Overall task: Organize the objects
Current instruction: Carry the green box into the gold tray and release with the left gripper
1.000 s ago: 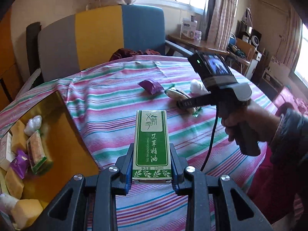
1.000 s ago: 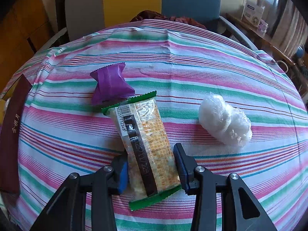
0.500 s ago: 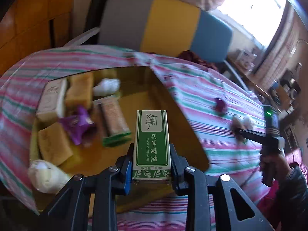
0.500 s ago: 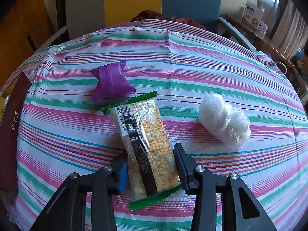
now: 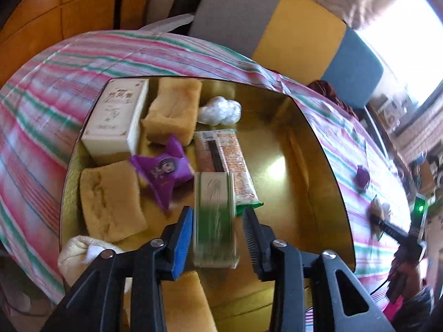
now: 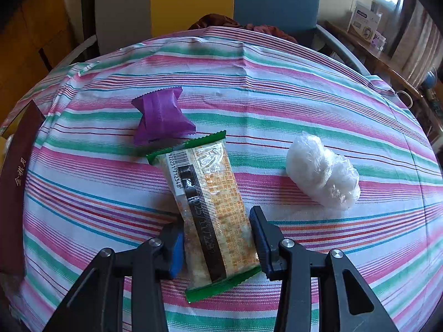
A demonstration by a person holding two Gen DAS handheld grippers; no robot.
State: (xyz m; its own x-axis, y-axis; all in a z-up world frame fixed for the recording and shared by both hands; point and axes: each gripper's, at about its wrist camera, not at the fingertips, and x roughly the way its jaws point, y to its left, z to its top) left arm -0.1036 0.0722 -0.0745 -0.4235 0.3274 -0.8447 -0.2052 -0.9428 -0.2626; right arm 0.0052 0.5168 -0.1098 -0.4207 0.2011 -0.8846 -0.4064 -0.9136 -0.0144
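In the left wrist view my left gripper (image 5: 217,235) is open over the gold tray (image 5: 313,149). The green essential-oil box (image 5: 214,215) is blurred between the parted fingers, loose from the pads. The tray holds a cream box (image 5: 116,119), yellow sponge cakes (image 5: 173,110), a purple candy (image 5: 163,168), a cracker pack (image 5: 224,160) and a white wrapped ball (image 5: 220,110). In the right wrist view my right gripper (image 6: 217,244) is closed on a green-edged cracker pack (image 6: 210,207) lying on the striped tablecloth (image 6: 277,88).
A purple candy (image 6: 162,116) and a white plastic-wrapped ball (image 6: 322,171) lie on the cloth beyond the right gripper. The tray's dark lid edge (image 6: 13,188) is at the left. A grey, yellow and blue chair (image 6: 193,2) stands behind the table.
My left gripper swung left from the tablecloth to over the gold tray, then opened and let go of the green box. My right gripper stayed still on the cracker pack.
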